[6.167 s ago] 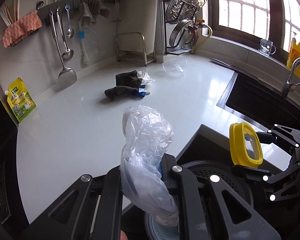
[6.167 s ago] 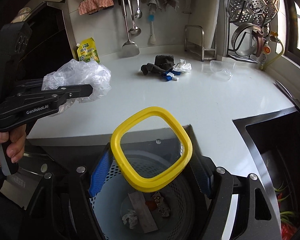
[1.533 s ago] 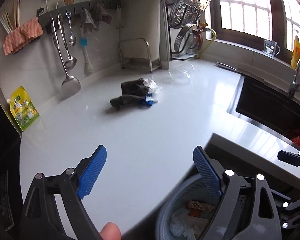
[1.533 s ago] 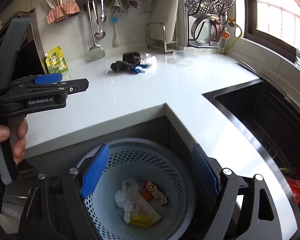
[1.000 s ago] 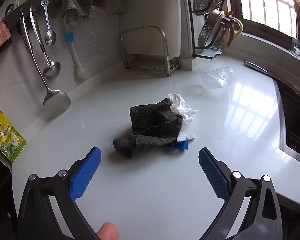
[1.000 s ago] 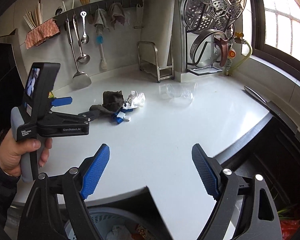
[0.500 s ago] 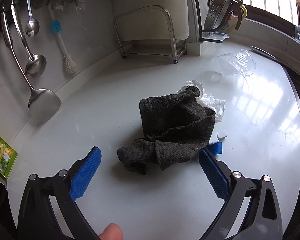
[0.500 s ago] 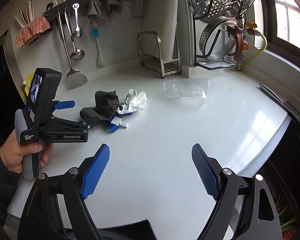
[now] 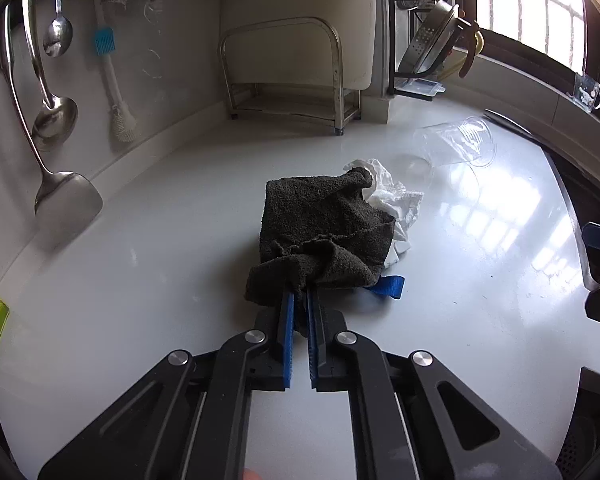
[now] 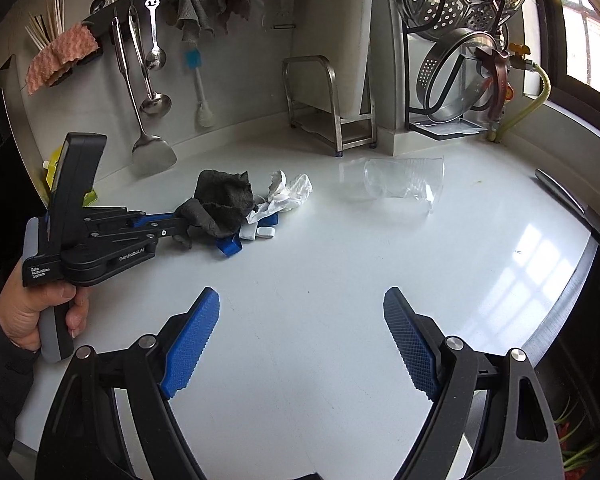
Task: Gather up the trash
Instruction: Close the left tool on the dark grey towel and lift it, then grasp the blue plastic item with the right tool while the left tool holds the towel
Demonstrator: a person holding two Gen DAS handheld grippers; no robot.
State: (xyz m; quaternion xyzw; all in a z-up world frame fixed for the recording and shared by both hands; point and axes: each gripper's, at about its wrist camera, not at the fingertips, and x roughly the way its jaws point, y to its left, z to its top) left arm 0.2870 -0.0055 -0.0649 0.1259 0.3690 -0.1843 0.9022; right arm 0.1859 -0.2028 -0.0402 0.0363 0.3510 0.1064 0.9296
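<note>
Dark cloth [image 9: 324,224]: crumpled heap on the white countertop [image 9: 140,280], well in from its edges, toward the back wall; its near fold is caught between the left gripper's blue pads.
Left gripper [image 9: 298,304]: jaws pressed together on the near edge of the dark cloth; in the right wrist view it [image 10: 180,222] reaches in from the left, held by a hand [image 10: 32,312] at the countertop's left edge.
Right gripper [image 10: 300,316]: jaws spread wide, holding nothing, over bare countertop [image 10: 340,300] near its front edge, well apart from the cloth [image 10: 220,200].
White crumpled wrapper [image 9: 396,204]: touching the far right side of the cloth, partly under it.
Blue strap piece [image 9: 388,286]: flat on the countertop, poking out from under the cloth's right near side.
Small white tabs [image 10: 256,233]: just beside the blue strap piece [image 10: 228,246], on the countertop.
Clear plastic cup [image 10: 408,186]: lying on its side toward the back right of the countertop, apart from the cloth pile.
Metal rack [image 10: 328,100]: standing at the back edge against the wall.
Hanging utensils [image 10: 144,80]: ladle, spatula, spoon and brush on the wall rail, above the back left edge.
</note>
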